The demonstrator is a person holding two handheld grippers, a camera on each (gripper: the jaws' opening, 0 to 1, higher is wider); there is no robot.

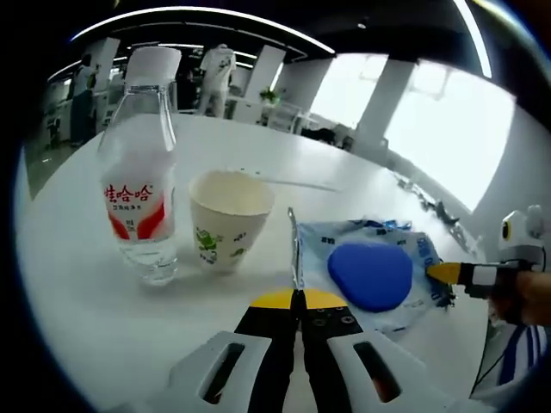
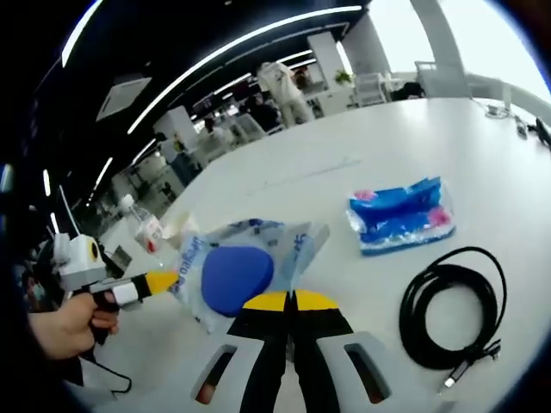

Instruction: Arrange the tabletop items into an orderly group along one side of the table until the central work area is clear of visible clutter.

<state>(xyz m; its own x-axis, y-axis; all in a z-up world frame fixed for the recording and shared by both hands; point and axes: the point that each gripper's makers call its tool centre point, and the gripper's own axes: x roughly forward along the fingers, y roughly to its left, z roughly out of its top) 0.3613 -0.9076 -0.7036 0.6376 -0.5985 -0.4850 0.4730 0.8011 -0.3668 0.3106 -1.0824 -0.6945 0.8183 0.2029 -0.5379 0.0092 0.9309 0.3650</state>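
Clutter is half gathered: the blue disc [image 1: 371, 274] lies on its clear printed wrapper [image 1: 405, 249] on the white table [image 1: 77, 284], and everything else is best placed from that disc.

In the left gripper view, a paper cup [image 1: 229, 219] stands just beside the wrapper's edge, and a capped water bottle [image 1: 139, 185] stands upright just beyond the cup, the two near but not touching. The left gripper [image 1: 296, 280] has its yellow-tipped jaws pressed together on the wrapper's near edge, so it appears to be pinching the plastic, though the contact is thin and hard to confirm.

In the right gripper view, the right gripper [image 2: 289, 299] sits at the opposite side of the disc [image 2: 236, 277], jaws closed with nothing visibly between them. Well apart from the disc lie a blue-and-pink packet [image 2: 402, 216] and a coiled black cable [image 2: 449, 308].

My judgement: the step in hand is drawing the wrapper and disc in beside the cup and bottle. Next would come the packet and cable, the cable needing a grasp across several loops so the coil does not spill.
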